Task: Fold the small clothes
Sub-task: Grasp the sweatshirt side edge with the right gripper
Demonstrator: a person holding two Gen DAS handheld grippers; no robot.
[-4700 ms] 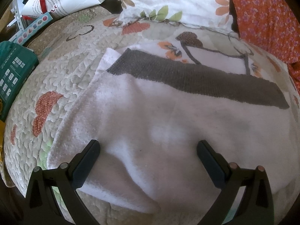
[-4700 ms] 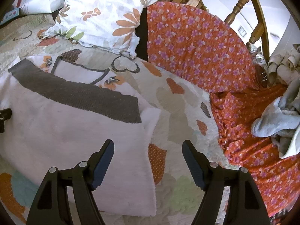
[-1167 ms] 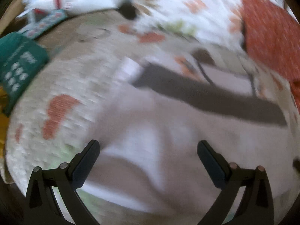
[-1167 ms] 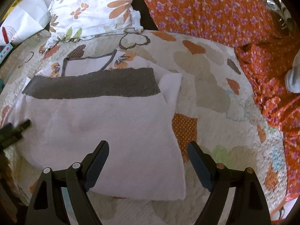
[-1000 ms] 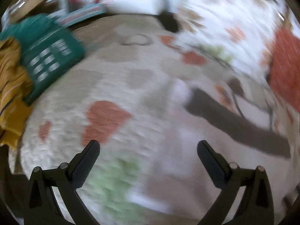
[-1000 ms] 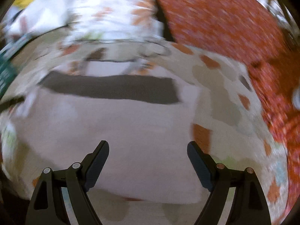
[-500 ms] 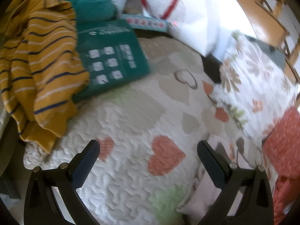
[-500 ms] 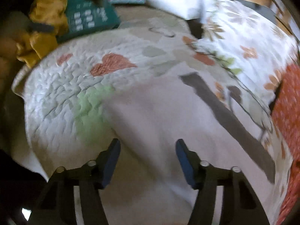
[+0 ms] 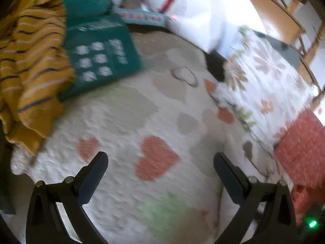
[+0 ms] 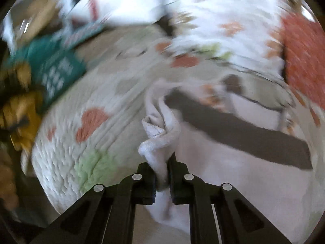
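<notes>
A small white towel [image 10: 223, 166] with a dark grey band [image 10: 243, 136] lies on the heart-patterned quilt [image 10: 105, 105]. My right gripper [image 10: 162, 162] is at the towel's left edge. Its jaws are closing, and the pads press on a bunched fold of white cloth [image 10: 160, 136] that rises between them. My left gripper [image 9: 159, 158] stands open over bare quilt [image 9: 142, 111] with nothing between its fingers. In the left wrist view only a pale strip of cloth [image 9: 225, 209] shows by the right finger.
At the quilt's left lie a yellow striped garment [image 9: 30, 61] and a teal box [image 9: 97, 57]. A white bag [image 9: 182, 6] and a floral pillow [image 9: 264, 71] sit behind. Red flowered fabric [image 9: 300, 148] is at the right.
The right gripper travelled left across the towel to its left edge and closed on a fold of it. The left gripper swung left off the towel onto bare quilt and stayed open.
</notes>
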